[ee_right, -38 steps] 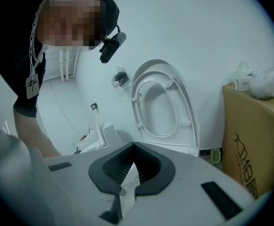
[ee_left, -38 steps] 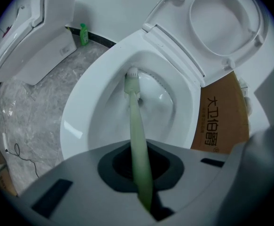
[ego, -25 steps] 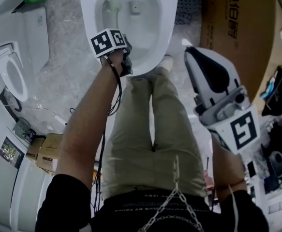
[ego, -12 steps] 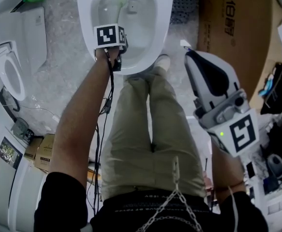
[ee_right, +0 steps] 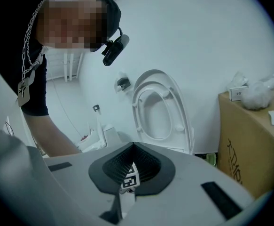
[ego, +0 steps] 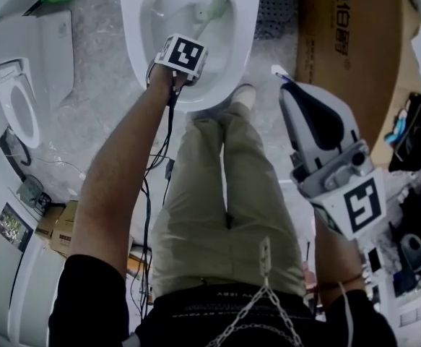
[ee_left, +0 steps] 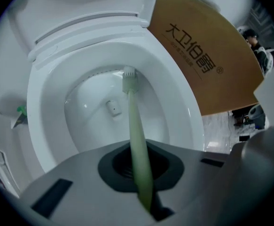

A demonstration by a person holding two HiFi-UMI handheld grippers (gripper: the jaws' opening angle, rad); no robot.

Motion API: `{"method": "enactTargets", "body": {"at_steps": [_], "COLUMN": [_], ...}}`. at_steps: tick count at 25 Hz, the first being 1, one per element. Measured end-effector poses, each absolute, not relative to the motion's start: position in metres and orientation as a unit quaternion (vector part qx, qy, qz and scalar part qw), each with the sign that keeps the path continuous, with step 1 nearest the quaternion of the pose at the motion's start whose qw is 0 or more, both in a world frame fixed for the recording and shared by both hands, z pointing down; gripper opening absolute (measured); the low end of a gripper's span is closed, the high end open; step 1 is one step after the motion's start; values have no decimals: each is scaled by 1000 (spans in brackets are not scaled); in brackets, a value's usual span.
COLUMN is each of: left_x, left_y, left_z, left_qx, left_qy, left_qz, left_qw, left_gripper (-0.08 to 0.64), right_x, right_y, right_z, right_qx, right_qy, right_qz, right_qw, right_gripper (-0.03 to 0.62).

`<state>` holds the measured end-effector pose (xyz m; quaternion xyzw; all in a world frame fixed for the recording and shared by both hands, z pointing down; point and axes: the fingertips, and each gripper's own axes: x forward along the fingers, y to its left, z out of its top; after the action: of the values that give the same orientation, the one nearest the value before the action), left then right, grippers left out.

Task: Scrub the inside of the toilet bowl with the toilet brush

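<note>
While your left gripper (ee_left: 136,167) clamps its fingers on the toilet brush (ee_left: 133,121) by its smooth, pale green handle, the white bristle head sits at the far inner wall of the glossy oval toilet bowl (ee_left: 35,112). Your right gripper (ee_right: 131,169), well right of the bowl, has its ribbed dark fingers closed on nothing.

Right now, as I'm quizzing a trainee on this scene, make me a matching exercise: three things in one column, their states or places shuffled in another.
1 brush
2 right gripper
3 cardboard box

A brown, beside the toilet bowl
B shut, empty, away from the toilet bowl
C held in the left gripper, head inside the toilet bowl

Pairs: 1-C, 2-B, 3-A
</note>
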<state>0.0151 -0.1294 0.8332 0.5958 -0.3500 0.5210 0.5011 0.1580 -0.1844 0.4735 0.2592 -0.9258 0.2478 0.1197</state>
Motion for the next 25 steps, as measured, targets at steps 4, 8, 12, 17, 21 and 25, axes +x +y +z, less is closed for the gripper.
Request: {"method": "enactTargets", "body": {"at_steps": [4,8,12,17,21,25], "left_x": [29,36,35,31,27,15], "left_y": [-116,-98,-82,-62,-47,-29], "left_z": [835,834,831,827,821,816], "left_qx": [607,608,607,604,603,601], "left_qy": [-324,-302,-277,-245,-219,-194], "left_qz": [532,553,580,608,625,649], "left_qw": [494,483,467,453,446,424], "left_gripper": [2,2,2,2,2,2], "right_x": [163,165,158,149,139,131], "right_y": [-181,-174,-169,-166,-163,-162], "right_z": [474,475,471,465,462,462], "right_qx": [259,255,245,239,230,223], "right_qy": [-926,-926,-929,-933,-935,-937], "right_qz": [247,249,246,242,239,238], "right_qw": [120,124,126,122,124,125], "right_gripper": [3,3,3,3,3,3]}}
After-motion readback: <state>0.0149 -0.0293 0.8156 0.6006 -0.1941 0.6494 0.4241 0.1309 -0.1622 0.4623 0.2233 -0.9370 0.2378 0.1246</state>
